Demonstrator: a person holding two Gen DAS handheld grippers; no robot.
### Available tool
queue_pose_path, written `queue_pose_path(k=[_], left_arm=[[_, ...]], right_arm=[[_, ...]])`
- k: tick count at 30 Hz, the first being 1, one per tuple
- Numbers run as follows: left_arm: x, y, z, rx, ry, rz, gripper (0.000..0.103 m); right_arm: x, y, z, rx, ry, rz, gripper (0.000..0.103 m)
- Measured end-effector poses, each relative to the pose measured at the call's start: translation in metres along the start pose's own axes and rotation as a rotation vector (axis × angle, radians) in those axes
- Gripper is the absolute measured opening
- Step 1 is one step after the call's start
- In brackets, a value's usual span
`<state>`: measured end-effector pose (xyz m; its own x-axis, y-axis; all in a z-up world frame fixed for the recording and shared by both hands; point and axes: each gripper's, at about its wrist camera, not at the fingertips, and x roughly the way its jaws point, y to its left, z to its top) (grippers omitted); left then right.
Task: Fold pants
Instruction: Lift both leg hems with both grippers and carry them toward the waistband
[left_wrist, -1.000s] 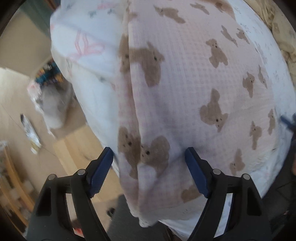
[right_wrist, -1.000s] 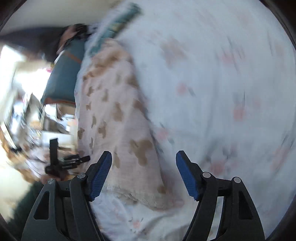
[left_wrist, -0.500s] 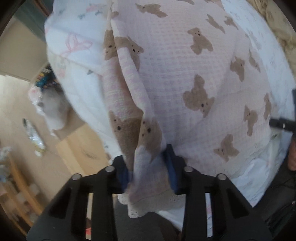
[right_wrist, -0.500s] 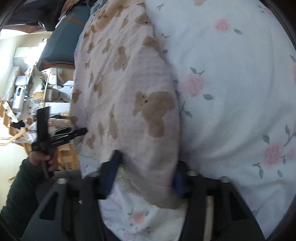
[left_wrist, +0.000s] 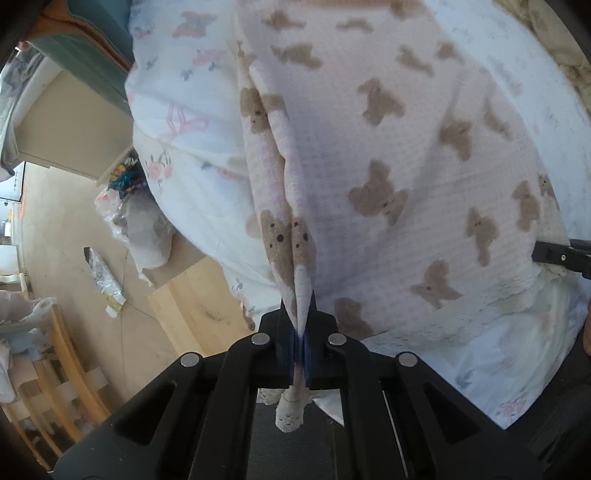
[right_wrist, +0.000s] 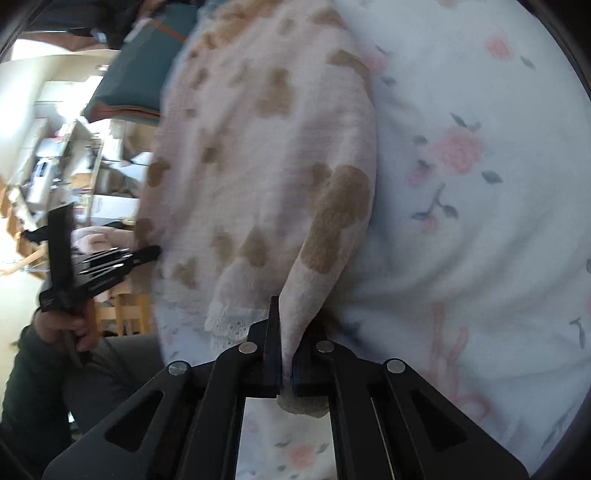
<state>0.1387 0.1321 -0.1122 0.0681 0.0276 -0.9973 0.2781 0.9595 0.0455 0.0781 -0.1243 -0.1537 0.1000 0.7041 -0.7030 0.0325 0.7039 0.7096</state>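
Both grippers, left (left_wrist: 302, 325) and right (right_wrist: 285, 354), have just clamped your bear-print pants (left_wrist: 388, 147) at the near hem. Pants lie on the floral bedspread (right_wrist: 480, 184). Wooden floor (left_wrist: 66, 221), teal cushion (left_wrist: 99, 48) to the left.

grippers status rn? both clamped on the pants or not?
Left gripper: closed, pinching a fold of the bear-print pants near the lace hem.
Right gripper: closed, pinching the pants at the hem.

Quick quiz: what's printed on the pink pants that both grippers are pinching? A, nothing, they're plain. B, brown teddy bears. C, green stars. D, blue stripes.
B: the pants are pink waffle cloth dotted with brown teddy bears, and both the left gripper and the right gripper are shut on their hem.
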Motion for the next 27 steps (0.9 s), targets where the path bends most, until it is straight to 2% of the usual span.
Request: queue_pose_path(k=[3,7,10,11,13,17,20,23,25,27], left_arm=[[-0.039,-0.004,-0.003,-0.038,-0.094,-0.069,0.001],[-0.127,-0.018,-0.003,-0.076,-0.314,-0.171,0.001],[-0.193,-0.03,-0.005,-0.094,-0.47,-0.248,0.0],[-0.216,-0.037,-0.007,-0.091,-0.516,-0.27,0.0],[-0.254,-0.047,-0.014,-0.095,-0.595,-0.309,0.0],[-0.324,-0.057,-0.033,-0.091,-0.757,-0.406,0.0],[-0.354,-0.049,-0.04,-0.117,-0.837,-0.478,0.0],[-0.36,-0.034,-0.038,-0.162,-0.867,-0.589,0.001],[-0.357,-0.032,-0.035,-0.173,-0.855,-0.604,0.001],[-0.349,-0.035,-0.026,-0.163,-0.846,-0.579,0.001]], right_arm=[[-0.034,0.006,-0.002,-0.013,-0.069,0.046,0.002],[-0.097,0.029,0.001,-0.06,-0.191,0.121,0.002],[-0.168,0.052,0.005,-0.12,-0.315,0.171,0.002],[-0.183,0.058,0.005,-0.138,-0.339,0.174,0.002],[-0.228,0.083,0.001,-0.225,-0.408,0.112,0.002],[-0.309,0.127,-0.018,-0.353,-0.511,0.096,0.002],[-0.362,0.156,-0.03,-0.396,-0.604,0.099,0.002],[-0.394,0.166,-0.032,-0.386,-0.668,0.072,0.002],[-0.404,0.167,-0.032,-0.367,-0.686,0.077,0.002],[-0.403,0.167,-0.027,-0.361,-0.677,0.05,0.002]])
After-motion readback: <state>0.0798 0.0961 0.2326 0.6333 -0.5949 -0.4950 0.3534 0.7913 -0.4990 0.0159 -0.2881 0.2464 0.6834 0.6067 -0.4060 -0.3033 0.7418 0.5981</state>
